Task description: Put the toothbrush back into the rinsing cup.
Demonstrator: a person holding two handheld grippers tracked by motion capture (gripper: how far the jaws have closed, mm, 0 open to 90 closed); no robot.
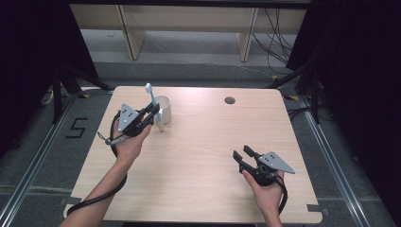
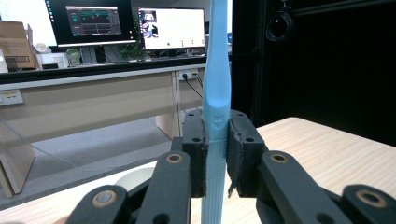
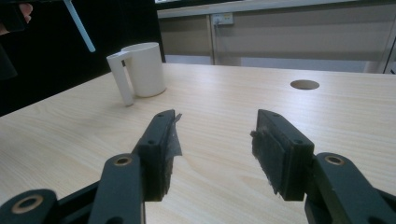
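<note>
My left gripper [image 1: 152, 112] is shut on a light blue toothbrush [image 1: 152, 104], held upright beside a white mug [image 1: 163, 109] at the table's back left. In the left gripper view the toothbrush handle [image 2: 217, 93] stands pinched between the two black pads, and the mug rim [image 2: 134, 178] peeks out below. My right gripper [image 1: 242, 153] rests low over the front right of the table with its jaws open and nothing between them. The right gripper view shows the gripper [image 3: 215, 149] open, the mug [image 3: 140, 71] farther off and the toothbrush's lower end [image 3: 80, 25] hanging above it.
The light wooden table [image 1: 203, 156] has a round cable hole [image 1: 230, 100] near its back edge. Behind it stand wooden desk legs and cables on the floor. In the left gripper view, monitors [image 2: 135, 28] sit on a desk beyond.
</note>
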